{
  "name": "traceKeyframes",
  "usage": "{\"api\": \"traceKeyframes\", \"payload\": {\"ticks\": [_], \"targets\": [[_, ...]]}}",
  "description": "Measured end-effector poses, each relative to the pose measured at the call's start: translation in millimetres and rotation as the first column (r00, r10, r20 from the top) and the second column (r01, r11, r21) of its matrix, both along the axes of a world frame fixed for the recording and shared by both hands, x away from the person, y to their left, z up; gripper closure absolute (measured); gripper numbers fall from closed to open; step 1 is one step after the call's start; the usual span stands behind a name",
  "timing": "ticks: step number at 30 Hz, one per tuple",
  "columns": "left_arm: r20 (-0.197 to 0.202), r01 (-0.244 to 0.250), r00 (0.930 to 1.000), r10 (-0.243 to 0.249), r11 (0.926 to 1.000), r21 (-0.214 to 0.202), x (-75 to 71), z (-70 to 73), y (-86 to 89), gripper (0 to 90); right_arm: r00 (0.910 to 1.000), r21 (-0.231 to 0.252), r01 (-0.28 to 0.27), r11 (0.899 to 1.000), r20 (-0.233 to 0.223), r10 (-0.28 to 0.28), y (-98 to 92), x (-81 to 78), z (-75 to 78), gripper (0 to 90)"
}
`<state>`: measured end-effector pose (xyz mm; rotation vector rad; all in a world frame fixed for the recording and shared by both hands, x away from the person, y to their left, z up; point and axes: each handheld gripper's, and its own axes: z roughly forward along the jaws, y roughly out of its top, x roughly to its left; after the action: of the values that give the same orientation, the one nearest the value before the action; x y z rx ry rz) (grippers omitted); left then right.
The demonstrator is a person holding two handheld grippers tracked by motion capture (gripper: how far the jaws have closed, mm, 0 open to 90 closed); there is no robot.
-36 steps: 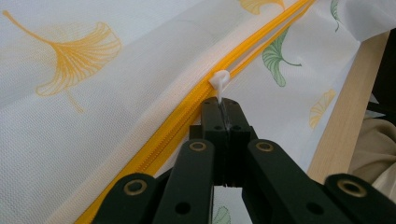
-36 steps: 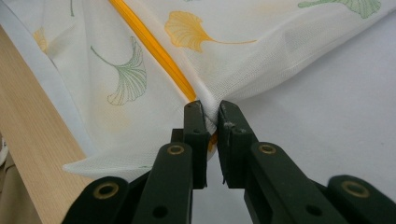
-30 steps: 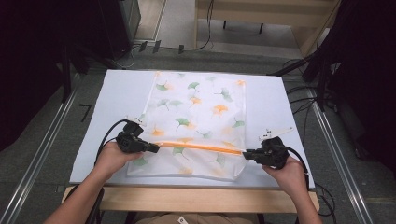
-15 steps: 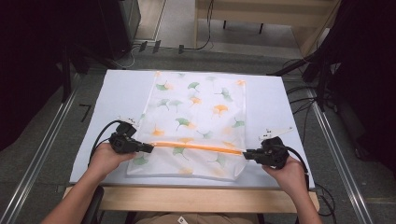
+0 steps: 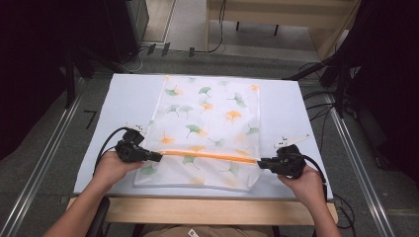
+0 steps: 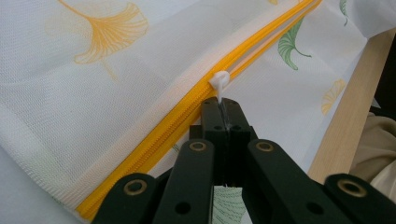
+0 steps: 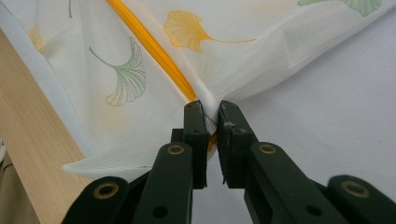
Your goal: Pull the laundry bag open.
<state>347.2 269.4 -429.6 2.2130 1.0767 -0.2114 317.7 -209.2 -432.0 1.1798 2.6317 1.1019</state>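
On a pale blue-grey mat (image 5: 306, 123) laid over a wooden table (image 5: 207, 210), with dark equipment and cables beyond, we have a white mesh laundry bag (image 5: 210, 118) printed with ginkgo leaves lying flat in the middle, its orange zipper (image 5: 207, 156) running across the near part. Our left gripper (image 6: 223, 112) is clenched tight on the thin tab of the white zipper pull (image 6: 219, 80), which sits near the bag's left end; the teeth on one side of the slider look closed and those on the other side parted. Our right gripper (image 7: 211, 114) is pinched on the bunched mesh and zipper tape at the bag's right-hand end (image 5: 254, 162), anchoring it. To work this step well, we judge that we should keep the right hand firm so the zipper stays taut and straight, and draw the pull along the line of the teeth, low and level, not lifting it. A sideways tug could slip the tab from the jaws or snag mesh in the slider.
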Motion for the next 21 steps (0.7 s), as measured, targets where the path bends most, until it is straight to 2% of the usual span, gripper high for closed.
{"api": "traceKeyframes", "payload": {"ticks": [6,13,21], "targets": [[-0.001,-0.008,1.0,0.008,1.0,0.002,-0.6,-0.3,3.0,90.0,1.0,0.0,-0.001,1.0,0.001,0.001,-0.1,0.1,-0.3,84.6],[-0.007,-0.039,0.9992,0.039,0.9992,0.003,-4.3,-1.4,18.6,90.0,1.0,-0.003,0.0,1.0,0.0,0.0,-0.5,0.4,-0.7,84.7],[-0.01,-0.037,0.9993,0.037,0.9993,0.006,-4.7,-1.4,23.4,90.0,1.0,-0.007,-0.002,1.0,-0.001,0.002,0.0,0.6,-1.0,84.7]]}}
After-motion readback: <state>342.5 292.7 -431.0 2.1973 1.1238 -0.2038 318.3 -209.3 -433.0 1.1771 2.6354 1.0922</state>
